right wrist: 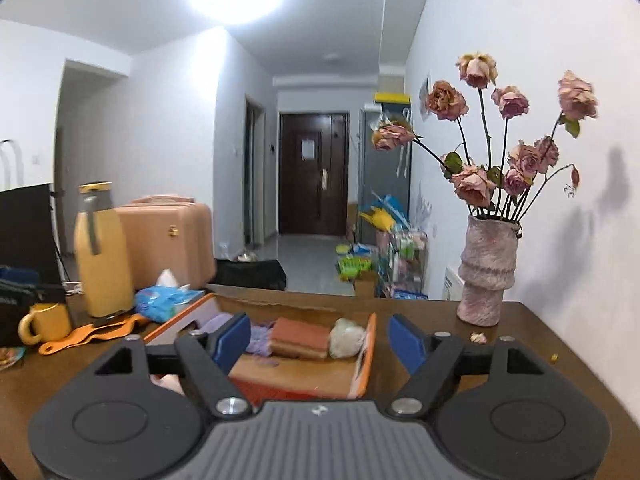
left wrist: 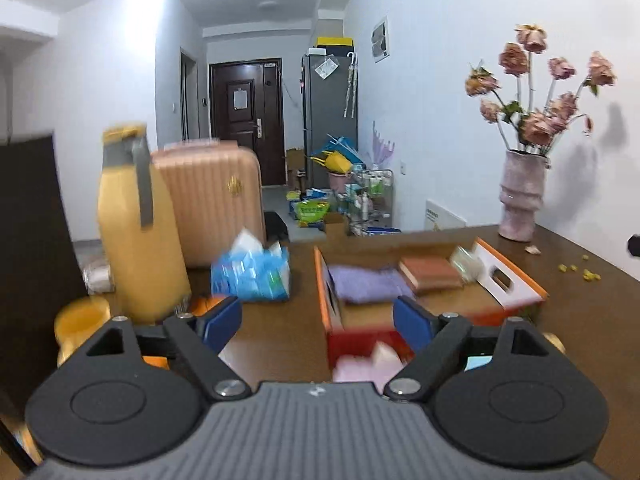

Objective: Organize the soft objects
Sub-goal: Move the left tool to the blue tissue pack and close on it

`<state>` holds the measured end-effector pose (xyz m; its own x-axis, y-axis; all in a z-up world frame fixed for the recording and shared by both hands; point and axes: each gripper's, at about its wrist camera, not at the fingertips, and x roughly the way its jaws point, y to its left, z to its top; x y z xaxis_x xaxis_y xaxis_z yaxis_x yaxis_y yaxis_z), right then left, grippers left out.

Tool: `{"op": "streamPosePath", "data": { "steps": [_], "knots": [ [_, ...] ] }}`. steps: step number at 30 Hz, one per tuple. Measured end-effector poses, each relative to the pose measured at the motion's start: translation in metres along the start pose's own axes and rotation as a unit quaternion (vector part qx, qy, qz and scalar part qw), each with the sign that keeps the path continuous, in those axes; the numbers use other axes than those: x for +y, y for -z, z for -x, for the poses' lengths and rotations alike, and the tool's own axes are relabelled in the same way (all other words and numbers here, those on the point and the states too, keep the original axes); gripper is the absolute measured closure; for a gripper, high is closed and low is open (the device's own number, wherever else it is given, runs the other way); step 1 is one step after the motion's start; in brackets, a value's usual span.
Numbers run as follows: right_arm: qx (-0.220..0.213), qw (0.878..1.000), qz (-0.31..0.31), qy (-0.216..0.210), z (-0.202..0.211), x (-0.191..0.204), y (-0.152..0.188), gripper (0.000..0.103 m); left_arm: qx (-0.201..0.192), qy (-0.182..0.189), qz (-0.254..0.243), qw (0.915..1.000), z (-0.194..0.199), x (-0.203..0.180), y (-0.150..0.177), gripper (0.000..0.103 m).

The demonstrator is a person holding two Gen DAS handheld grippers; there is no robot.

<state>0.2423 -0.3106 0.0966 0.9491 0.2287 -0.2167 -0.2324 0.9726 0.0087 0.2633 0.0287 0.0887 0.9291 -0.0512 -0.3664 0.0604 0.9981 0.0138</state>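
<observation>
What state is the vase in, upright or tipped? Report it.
Upright: the vase stands on its base on the table, flowers rising above it.

Left wrist view: motion blur smears the yellow flask [left wrist: 136,224], the blue packet [left wrist: 252,276] and the pink item [left wrist: 368,364] at 6 o'clock, which the gripper body partly hides. Right wrist view: the left blue pad [right wrist: 232,336] covers part of the purple cloth [right wrist: 260,340]; a plate [right wrist: 8,356] at 9 o'clock is cut by the edge. Floor clutter [right wrist: 356,264] is too small to identify.
</observation>
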Motion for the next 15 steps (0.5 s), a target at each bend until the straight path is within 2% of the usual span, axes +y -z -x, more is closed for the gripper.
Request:
{"op": "streamPosePath", "data": {
  "steps": [6,8,10,15],
  "knots": [
    [0.0,0.999,-0.013,-0.031,0.052,0.047,0.075,0.023,0.033,0.028,0.036,0.9984,0.041,-0.002,0.076,0.016],
    [0.02,0.999,-0.014,-0.049,0.054,0.055,0.087,0.023,0.051,0.03,0.043,0.9973,0.041,0.001,0.083,0.016],
    [0.034,0.997,-0.006,-0.068,0.048,0.06,0.091,0.023,0.051,0.03,0.034,0.9977,0.036,0.0,0.081,0.016],
    [0.05,0.997,-0.002,-0.061,0.025,0.077,0.092,0.025,0.049,0.046,0.026,0.9974,0.019,-0.009,0.077,0.014]
  ]
}}
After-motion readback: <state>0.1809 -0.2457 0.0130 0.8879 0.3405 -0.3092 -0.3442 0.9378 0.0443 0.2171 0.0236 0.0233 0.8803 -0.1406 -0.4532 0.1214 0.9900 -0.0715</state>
